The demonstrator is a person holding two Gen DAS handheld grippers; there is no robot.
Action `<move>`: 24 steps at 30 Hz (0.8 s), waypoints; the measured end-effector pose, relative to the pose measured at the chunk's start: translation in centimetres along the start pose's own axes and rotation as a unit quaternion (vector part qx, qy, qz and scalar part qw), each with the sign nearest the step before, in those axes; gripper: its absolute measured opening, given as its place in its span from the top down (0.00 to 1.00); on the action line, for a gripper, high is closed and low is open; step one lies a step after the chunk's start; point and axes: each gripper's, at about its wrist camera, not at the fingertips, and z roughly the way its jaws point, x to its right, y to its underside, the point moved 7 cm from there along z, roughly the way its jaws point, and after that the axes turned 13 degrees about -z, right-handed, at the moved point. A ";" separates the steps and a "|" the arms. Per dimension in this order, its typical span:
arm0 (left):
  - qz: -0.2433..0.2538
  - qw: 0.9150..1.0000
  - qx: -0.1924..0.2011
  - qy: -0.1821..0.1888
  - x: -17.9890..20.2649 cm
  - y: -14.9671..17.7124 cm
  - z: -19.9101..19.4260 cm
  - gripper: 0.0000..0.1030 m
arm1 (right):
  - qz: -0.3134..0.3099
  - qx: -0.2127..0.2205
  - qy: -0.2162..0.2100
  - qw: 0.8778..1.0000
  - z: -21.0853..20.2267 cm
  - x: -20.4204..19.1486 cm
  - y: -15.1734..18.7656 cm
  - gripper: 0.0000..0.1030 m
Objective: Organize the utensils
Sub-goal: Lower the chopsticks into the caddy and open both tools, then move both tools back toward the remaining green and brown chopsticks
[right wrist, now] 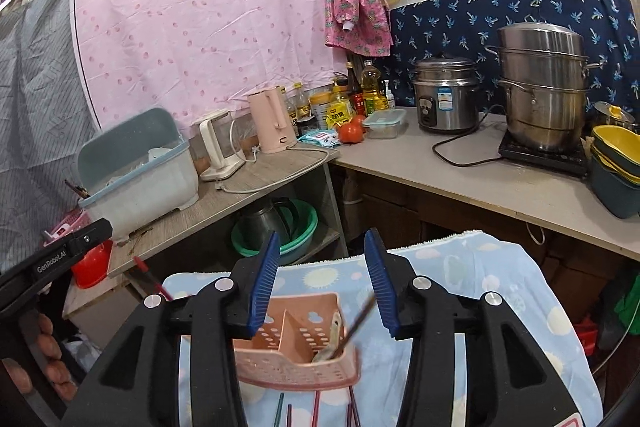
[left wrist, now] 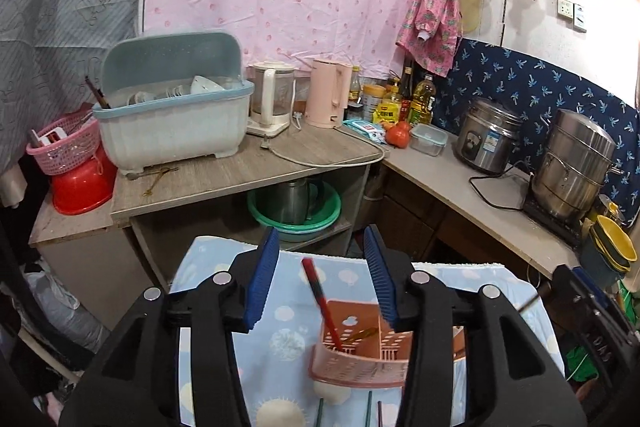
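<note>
Standing released, both grippers, left gripper (left wrist: 322, 275) and right gripper (right wrist: 320, 279), grasp nothing; pink utensil basket (left wrist: 360, 367) sits at lower centre on the blue cloth (left wrist: 280, 307), red chopstick (left wrist: 320, 301) leaning inside.

Both wrists overlook pink caddy (left wrist: 360, 359).

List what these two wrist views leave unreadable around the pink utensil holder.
- Loose chopsticks in front of the pink utensil holder: cut off by the bottom edge, both views; count unclear.
- Dark chopstick in the holder: motion-blurred, right view.
- Holder's right compartment: hidden behind the left gripper finger, left view.
- Red chopstick: lower end hidden inside the holder.
</note>
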 end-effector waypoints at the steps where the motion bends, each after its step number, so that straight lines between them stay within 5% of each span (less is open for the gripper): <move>1: 0.001 1.000 -0.002 -0.002 -0.2 0.2 -0.4 0.59 | 0.001 0.000 0.000 1.000 -0.5 0.1 0.2 0.58; 14: 0.020 0.999 -0.036 -0.015 -2.1 5.9 -4.9 0.59 | -0.004 -0.020 -0.008 1.000 -7.3 -0.7 5.9 0.57; 24: 0.022 0.992 -0.117 -0.033 -6.0 16.1 -6.3 0.59 | 0.001 -0.096 -0.013 0.995 -9.6 -0.6 15.7 0.57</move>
